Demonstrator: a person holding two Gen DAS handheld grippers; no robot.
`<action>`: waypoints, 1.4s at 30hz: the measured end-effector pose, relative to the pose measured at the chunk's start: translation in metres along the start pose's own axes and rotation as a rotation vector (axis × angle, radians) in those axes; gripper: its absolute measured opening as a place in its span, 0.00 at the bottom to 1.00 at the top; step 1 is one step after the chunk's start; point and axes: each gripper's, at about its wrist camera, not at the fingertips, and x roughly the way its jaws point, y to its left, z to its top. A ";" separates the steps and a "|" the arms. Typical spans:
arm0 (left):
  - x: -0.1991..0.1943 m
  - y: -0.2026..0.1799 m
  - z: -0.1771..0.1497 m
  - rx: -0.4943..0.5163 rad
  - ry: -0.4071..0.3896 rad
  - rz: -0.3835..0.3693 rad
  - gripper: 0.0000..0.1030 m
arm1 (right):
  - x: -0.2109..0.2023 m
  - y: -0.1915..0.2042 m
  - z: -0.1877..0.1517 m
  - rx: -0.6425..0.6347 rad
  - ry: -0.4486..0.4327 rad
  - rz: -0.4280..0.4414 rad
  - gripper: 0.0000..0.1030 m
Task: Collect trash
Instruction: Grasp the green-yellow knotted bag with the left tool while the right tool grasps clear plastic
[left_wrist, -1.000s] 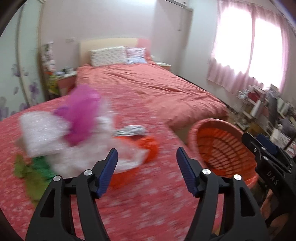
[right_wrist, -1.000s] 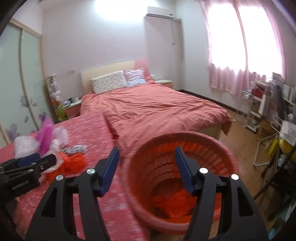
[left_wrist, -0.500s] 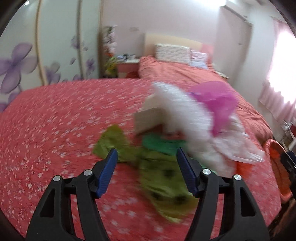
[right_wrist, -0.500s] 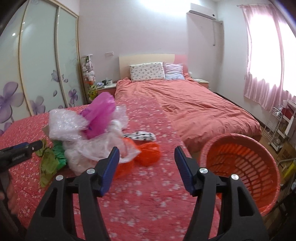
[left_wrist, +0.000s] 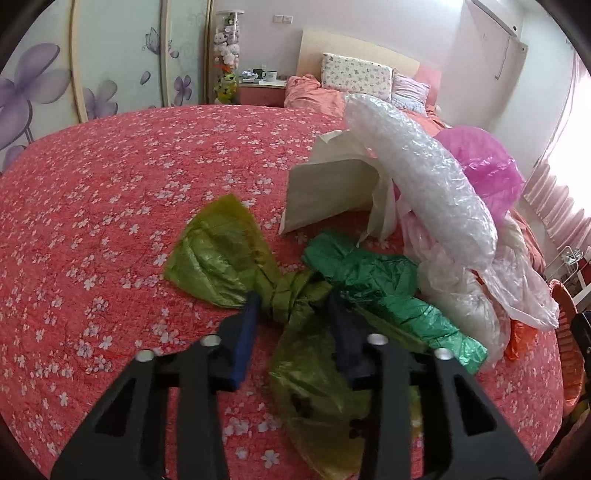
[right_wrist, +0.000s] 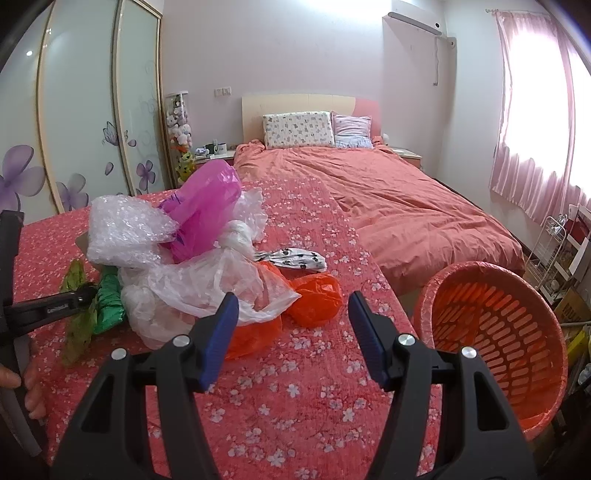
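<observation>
- Left wrist view: the left gripper (left_wrist: 293, 314) tilts steeply down onto the flowered red bedspread (left_wrist: 110, 206). Its jaws have just been closing, and the knotted neck of the olive-yellow bag (left_wrist: 221, 254) now sits between them. The blue pads look to be touching the knot on both sides, so I judge this a grasp on the bag, though how firm it is cannot be told.
- Just right of that bag lies a crumpled green bag (left_wrist: 376, 280), touching it. Beyond them are a folded white paper (left_wrist: 328, 192), a roll of bubble wrap (left_wrist: 424, 173), a magenta bag (left_wrist: 487, 166) and clear plastic film (left_wrist: 517, 288), all heaped together.
- Right wrist view: the right gripper (right_wrist: 290, 321) points forward and somewhat down over the bed, jaws released and holding nothing. Ahead of them lies an orange bag (right_wrist: 314, 299), near but not between the pads.
- The red basket (right_wrist: 495, 332) stands just off the bed's edge at the right. Its interior shows only slatted wall; the bottom is hidden from here.
- A hand (right_wrist: 26, 387) shows at the left edge, carrying the other gripper's handle.
- By my reading the task is at an early stage: nearly the whole pile remains on the bed, and one piece is being picked now.
</observation>
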 end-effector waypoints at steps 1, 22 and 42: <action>-0.001 0.003 0.000 -0.004 -0.002 0.003 0.30 | 0.001 -0.001 0.001 0.002 0.001 0.002 0.59; -0.048 0.053 0.011 -0.047 -0.111 0.061 0.27 | 0.107 0.052 0.048 0.020 0.163 0.057 0.30; -0.084 -0.022 0.011 0.082 -0.174 -0.071 0.27 | 0.008 -0.038 0.045 0.109 0.004 -0.005 0.20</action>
